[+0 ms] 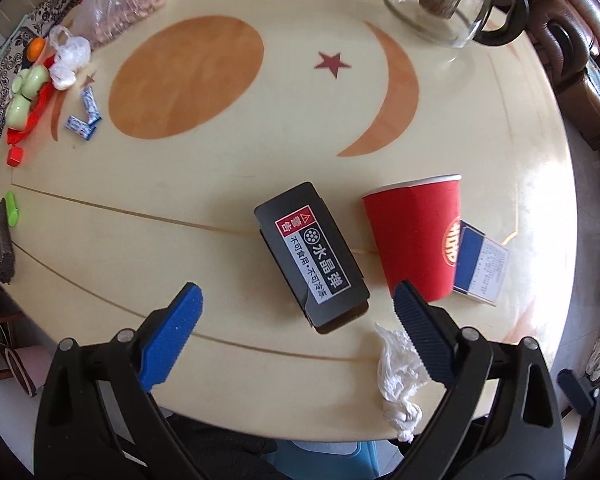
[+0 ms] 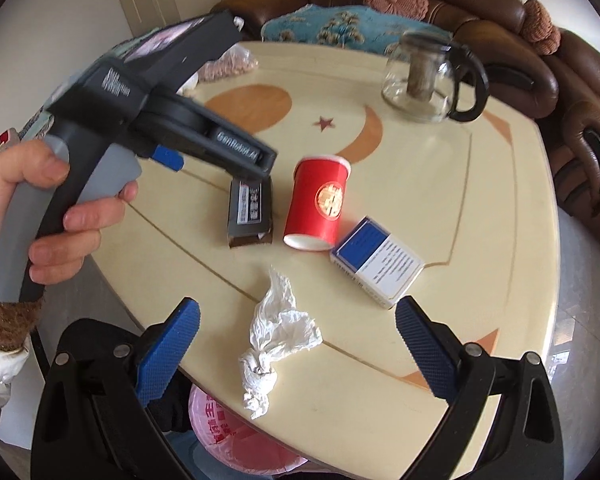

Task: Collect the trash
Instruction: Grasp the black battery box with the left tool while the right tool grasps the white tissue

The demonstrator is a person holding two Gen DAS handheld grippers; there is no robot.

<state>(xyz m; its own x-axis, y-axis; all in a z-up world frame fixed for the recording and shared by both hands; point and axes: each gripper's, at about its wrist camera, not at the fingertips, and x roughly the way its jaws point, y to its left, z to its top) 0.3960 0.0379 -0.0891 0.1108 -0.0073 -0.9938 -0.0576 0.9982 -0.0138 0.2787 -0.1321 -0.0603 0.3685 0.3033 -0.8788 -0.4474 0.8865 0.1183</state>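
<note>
Pickup not begun: your left tongs [image 1: 296, 300] and right tongs [image 2: 296, 312] gape wide, empty; next, close on the crumpled white tissue [image 2: 274, 336] near the desk [image 2: 440, 184] edge.

Glass teapot [image 1: 452, 0] top cut off

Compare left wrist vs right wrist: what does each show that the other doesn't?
Left wrist only: the far-left table edge clutter, namely blue candy wrappers, green cups and a small crumpled bag.

Right wrist only: the left hand gripping the left tool's handle, the brown sofa, and a pink bag below the table edge.

Both: black box, red paper cup standing upside down, blue-and-white box, crumpled tissue, glass teapot. Each view shows its own tool open and empty.
</note>
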